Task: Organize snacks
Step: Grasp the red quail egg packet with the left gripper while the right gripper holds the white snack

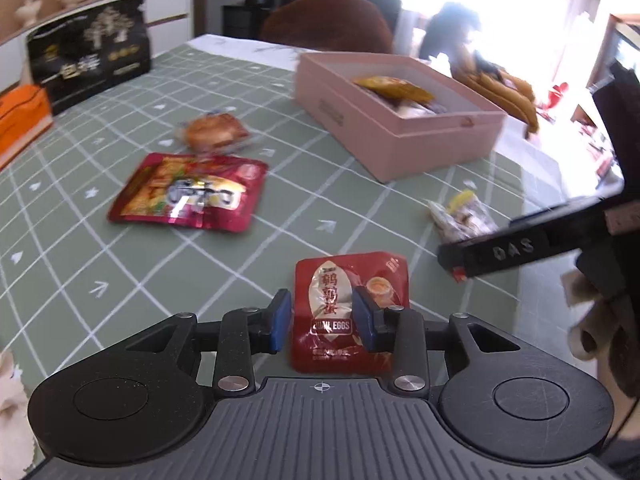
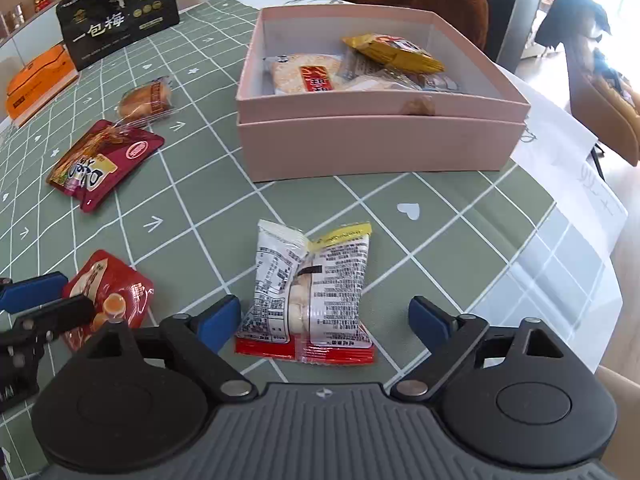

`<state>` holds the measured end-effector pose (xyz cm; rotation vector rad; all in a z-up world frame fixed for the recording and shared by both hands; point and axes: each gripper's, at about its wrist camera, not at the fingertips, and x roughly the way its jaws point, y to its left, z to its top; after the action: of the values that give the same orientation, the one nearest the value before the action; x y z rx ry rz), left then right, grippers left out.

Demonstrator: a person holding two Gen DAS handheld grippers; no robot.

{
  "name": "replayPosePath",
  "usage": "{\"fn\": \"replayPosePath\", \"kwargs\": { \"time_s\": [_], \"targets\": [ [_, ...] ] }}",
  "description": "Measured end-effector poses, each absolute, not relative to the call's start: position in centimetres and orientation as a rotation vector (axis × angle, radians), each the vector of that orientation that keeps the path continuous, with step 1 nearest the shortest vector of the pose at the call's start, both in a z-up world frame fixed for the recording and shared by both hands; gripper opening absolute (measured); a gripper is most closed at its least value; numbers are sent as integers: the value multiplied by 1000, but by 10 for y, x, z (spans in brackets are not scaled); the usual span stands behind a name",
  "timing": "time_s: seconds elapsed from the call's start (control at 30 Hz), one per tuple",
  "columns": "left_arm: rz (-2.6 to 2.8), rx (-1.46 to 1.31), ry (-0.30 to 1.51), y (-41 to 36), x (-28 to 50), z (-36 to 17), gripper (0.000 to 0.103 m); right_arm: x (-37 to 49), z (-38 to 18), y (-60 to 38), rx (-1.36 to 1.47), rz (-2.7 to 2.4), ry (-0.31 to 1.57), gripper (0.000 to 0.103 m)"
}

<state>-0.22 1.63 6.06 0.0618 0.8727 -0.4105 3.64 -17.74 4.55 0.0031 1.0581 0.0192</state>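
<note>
The left hand-held gripper (image 1: 322, 320) is closing around the red foil quail-egg packet (image 1: 350, 308) on the near desk (image 1: 240, 240); pinch mid-packet. The right hand-held gripper (image 2: 324, 320), spread, is straddling the white printed snack pouch (image 2: 310, 292); the pink cardboard box (image 2: 376, 148) is waiting beyond.

Left gripper (image 1: 322, 314) pads sit on either side of the red quail egg pack (image 1: 348, 308) on the green grid cloth (image 1: 80, 264); can't tell if they're pinching it or just close. Right gripper finger (image 1: 512, 254) reaches in from the right, by a clear/yellow packet (image 1: 462, 216). Further back: red pouch (image 1: 192, 192), wrapped bun (image 1: 214, 132), pink box (image 1: 400, 136) with snacks inside, black bag (image 1: 90, 54), orange box (image 1: 22, 120).
</note>
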Motion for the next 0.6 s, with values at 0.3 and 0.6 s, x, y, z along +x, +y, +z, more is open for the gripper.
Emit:
{"fn": "replayPosePath", "kwargs": {
  "time_s": [0.3,0.6],
  "targets": [
    [-367,65,856,15,-8,58,66,36,44,-181,21,-14,1072,99],
    [-361,-8,905,8,-8,55,75,33,43,-187,5,27,1073,103]
  ]
}}
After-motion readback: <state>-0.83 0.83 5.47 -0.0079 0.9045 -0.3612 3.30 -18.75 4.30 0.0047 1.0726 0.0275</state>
